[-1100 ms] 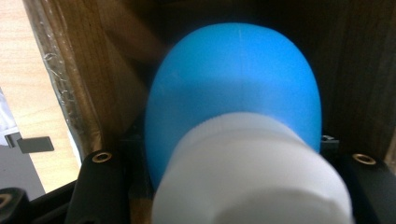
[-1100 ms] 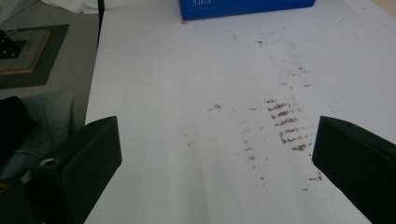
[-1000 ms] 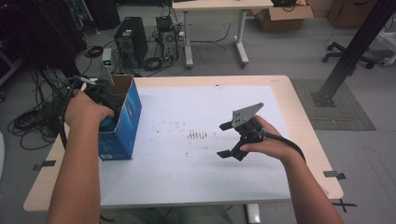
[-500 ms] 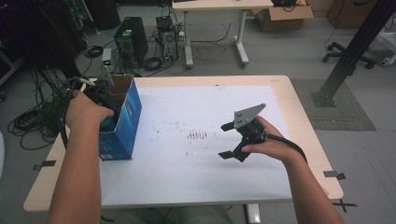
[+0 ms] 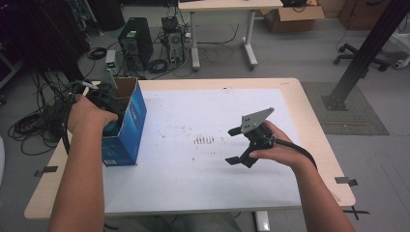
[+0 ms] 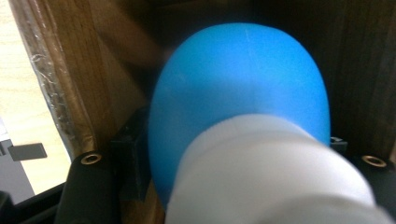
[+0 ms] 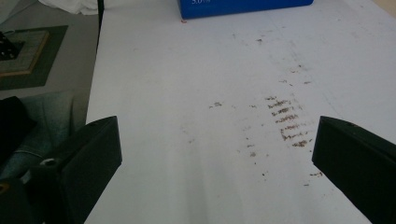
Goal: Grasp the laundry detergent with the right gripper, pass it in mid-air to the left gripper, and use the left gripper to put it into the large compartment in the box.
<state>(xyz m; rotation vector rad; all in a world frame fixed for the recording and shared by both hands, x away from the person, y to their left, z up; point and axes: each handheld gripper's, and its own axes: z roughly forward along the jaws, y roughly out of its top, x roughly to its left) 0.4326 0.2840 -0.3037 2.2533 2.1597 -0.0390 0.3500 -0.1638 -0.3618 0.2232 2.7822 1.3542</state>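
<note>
Left tool (image 5: 104,104) (jaws just easing apart), blue-white object (image 6: 238,121) between

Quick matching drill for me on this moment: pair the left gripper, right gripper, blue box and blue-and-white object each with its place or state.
1 left gripper
2 right gripper
3 blue box
4 blue-and-white object

a standing at the table's left edge
b jaws wide apart over the white sheet
c reaching down into the box
d between black jaws, inside cardboard walls

Pairs: 1-c, 2-b, 3-a, 4-d
</note>
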